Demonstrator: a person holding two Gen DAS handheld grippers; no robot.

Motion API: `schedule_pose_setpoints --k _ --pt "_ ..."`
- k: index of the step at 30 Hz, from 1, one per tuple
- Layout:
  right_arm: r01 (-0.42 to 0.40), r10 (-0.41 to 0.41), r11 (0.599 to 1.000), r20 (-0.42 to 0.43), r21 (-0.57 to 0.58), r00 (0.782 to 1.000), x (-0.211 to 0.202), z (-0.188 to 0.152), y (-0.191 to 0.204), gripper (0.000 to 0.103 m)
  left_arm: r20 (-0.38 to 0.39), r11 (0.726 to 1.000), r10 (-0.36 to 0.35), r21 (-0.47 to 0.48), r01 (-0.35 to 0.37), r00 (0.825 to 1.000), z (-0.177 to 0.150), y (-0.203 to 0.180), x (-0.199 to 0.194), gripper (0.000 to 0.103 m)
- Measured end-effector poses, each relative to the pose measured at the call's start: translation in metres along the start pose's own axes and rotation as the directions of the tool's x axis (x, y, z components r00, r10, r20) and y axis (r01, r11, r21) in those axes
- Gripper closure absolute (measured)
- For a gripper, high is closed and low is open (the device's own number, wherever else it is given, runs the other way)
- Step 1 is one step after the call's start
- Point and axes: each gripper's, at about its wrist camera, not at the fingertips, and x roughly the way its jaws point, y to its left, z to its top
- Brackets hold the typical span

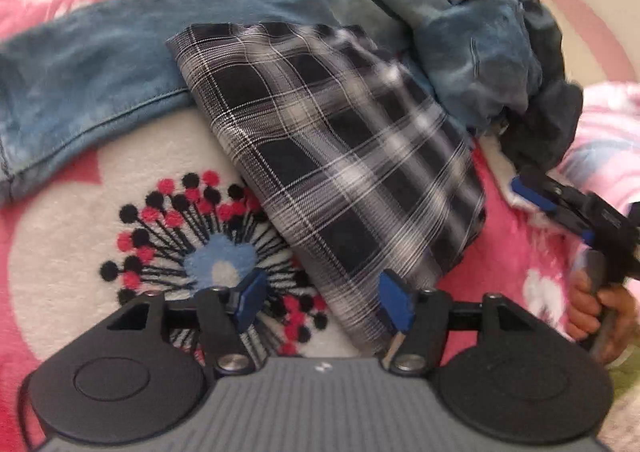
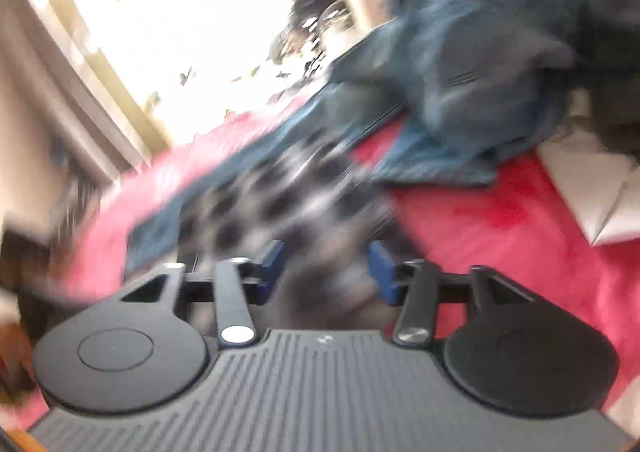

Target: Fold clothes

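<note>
A folded black-and-white plaid cloth (image 1: 336, 156) lies slantwise on the pink blanket (image 1: 60, 236), its top edge over a pair of blue jeans (image 1: 92, 80). My left gripper (image 1: 323, 302) is open just above the cloth's near corner, with the right pad beside the cloth's edge and not pressing it. My right gripper (image 1: 554, 208) hangs at the cloth's right side, held by a hand (image 1: 592, 312). In the blurred right wrist view my right gripper (image 2: 327, 270) is open over the plaid cloth (image 2: 280, 196), with nothing gripped.
A heap of crumpled blue and dark clothes (image 1: 492, 48) sits at the back right, also seen as the blurred denim heap (image 2: 460, 64). The blanket shows a flower print (image 1: 216, 252). A white object (image 2: 592, 188) lies at the right, and a bright window (image 2: 180, 12) is behind.
</note>
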Motion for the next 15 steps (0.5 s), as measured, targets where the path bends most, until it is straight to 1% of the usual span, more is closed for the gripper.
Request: schedule_pose_setpoints --k 1,2,3,4,5,7,8,10,12,15 --pt "-0.019 0.019 0.998 -0.013 0.053 1.0 0.008 0.007 -0.014 0.033 0.006 1.0 -0.019 -0.024 0.019 1.0 0.001 0.003 0.001 0.036" --pt "-0.04 0.043 0.995 -0.034 0.091 0.999 0.018 0.01 -0.025 0.03 0.012 0.998 -0.037 -0.047 0.038 0.999 0.002 0.006 0.002 0.036" --pt "-0.061 0.068 0.99 -0.057 0.124 0.996 0.028 0.012 -0.035 0.025 0.017 0.996 -0.051 -0.068 0.052 0.999 0.004 0.009 0.005 0.036" --pt "-0.073 0.087 0.985 -0.081 0.158 0.993 0.039 0.013 -0.044 0.023 0.022 0.994 -0.065 -0.088 0.066 0.998 0.005 0.011 0.007 0.036" --pt "-0.082 0.103 0.978 -0.105 0.193 0.989 0.05 0.013 -0.053 0.023 0.023 0.993 -0.074 -0.095 0.076 0.997 0.006 0.012 0.01 0.036" --pt "-0.106 0.152 0.956 -0.156 0.272 0.976 0.071 0.013 -0.071 0.021 0.019 0.991 -0.084 -0.099 0.086 0.996 0.011 0.012 0.016 0.036" --pt "-0.132 0.188 0.945 -0.166 0.298 0.968 0.078 0.011 -0.077 0.019 0.015 0.991 -0.085 -0.098 0.086 0.996 0.013 0.011 0.019 0.036" --pt "-0.211 0.27 0.928 -0.164 0.308 0.949 0.088 0.014 -0.082 0.016 0.014 0.993 -0.079 -0.09 0.08 0.997 0.019 0.006 0.026 0.036" --pt "-0.273 0.344 0.904 -0.183 0.328 0.921 0.102 0.019 -0.085 0.016 0.014 0.994 -0.072 -0.075 0.073 0.997 0.025 0.001 0.034 0.037" --pt "-0.331 0.407 0.89 -0.218 0.314 0.887 0.125 0.027 -0.081 0.017 0.02 0.996 -0.066 -0.057 0.068 0.998 0.032 -0.004 0.044 0.039"
